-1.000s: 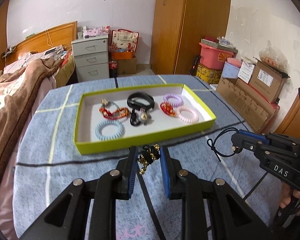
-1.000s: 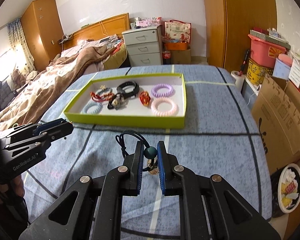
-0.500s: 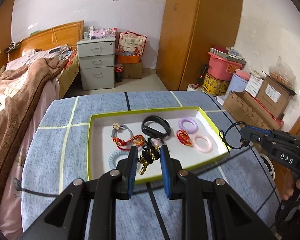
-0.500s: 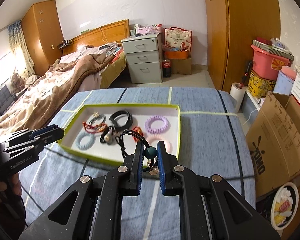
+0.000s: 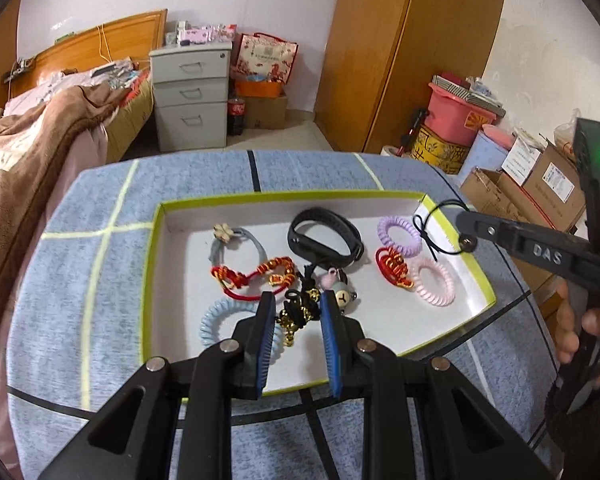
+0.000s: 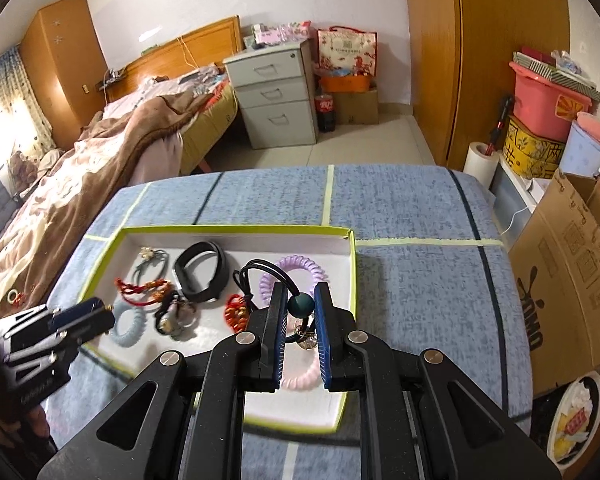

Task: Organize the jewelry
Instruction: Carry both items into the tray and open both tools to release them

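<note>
A shallow white tray with a lime-green rim (image 5: 156,264) (image 6: 350,264) lies on the blue cloth table and holds several hair ties and bracelets. My left gripper (image 5: 298,312) is shut on a black cord bracelet with gold beads (image 5: 296,314), hanging above the tray's near middle, over a pale blue coil tie (image 5: 216,322). My right gripper (image 6: 300,306) is shut on a dark cord bracelet with a teal bead (image 6: 300,305); its cord loop (image 6: 260,276) sticks out ahead, above the pink coil tie (image 6: 300,376) at the tray's right end. In the left wrist view the right gripper (image 5: 468,232) reaches in from the right.
In the tray lie a black band (image 5: 324,236), a purple coil tie (image 5: 398,236), red-and-gold bracelets (image 5: 256,276) (image 5: 394,266), a grey flower tie (image 5: 236,240) and a small charm (image 5: 340,292). Cardboard boxes (image 6: 572,264) stand right of the table; a bed (image 6: 80,176) lies left.
Both grippers moved forward from the table's near side to above the tray, each still holding its bracelet. The tray now lies under the fingertips.
</note>
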Motion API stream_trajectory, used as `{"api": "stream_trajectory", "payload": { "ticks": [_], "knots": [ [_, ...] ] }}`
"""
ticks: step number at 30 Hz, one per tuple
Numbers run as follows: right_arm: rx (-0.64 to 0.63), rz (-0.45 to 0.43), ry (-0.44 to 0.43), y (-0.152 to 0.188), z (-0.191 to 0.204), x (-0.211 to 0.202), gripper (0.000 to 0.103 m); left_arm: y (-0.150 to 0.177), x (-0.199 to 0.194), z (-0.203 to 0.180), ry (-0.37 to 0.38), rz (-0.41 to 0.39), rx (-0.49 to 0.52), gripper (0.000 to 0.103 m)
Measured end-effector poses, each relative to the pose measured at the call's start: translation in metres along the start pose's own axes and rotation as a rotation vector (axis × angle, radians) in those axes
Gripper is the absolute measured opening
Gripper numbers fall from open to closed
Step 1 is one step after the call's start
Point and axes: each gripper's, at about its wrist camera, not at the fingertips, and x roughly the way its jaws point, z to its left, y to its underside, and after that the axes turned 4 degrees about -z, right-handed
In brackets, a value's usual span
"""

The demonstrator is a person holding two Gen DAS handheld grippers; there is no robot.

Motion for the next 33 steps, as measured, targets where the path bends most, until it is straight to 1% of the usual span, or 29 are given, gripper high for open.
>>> {"api": "stream_trajectory", "payload": {
  "ticks": [4, 12, 16, 19, 22, 29, 33],
  "knots": [
    [-0.001, 0.034, -0.002, 0.002, -0.003, 0.013, 0.014, 0.004, 0.006, -0.004, 0.016, 0.016, 0.003, 0.024],
    [-0.02, 0.08, 0.021, 0.006, 0.001, 0.025, 0.014, 0.007, 0.014, -0.005, 0.012, 0.035, 0.002, 0.024],
    [-0.035, 0.084, 0.023, 0.007, 0.003, 0.026, 0.014, 0.007, 0.015, -0.003, 0.009, 0.034, -0.004, 0.025],
    [-0.051, 0.074, 0.039, 0.007, 0.005, 0.026, 0.014, 0.007, 0.016, -0.004, -0.015, 0.039, 0.01, 0.025],
    [-0.064, 0.075, 0.049, 0.009, 0.005, 0.028, 0.014, 0.007, 0.016, -0.006, 0.013, 0.041, -0.003, 0.025],
    [-0.102, 0.08, 0.089, 0.013, 0.01, 0.031, 0.014, 0.009, 0.02, -0.009, 0.002, 0.054, 0.006, 0.027],
    [-0.101, 0.078, 0.093, 0.014, 0.009, 0.032, 0.014, 0.009, 0.02, -0.012, 0.002, 0.054, 0.012, 0.027]
  ]
}}
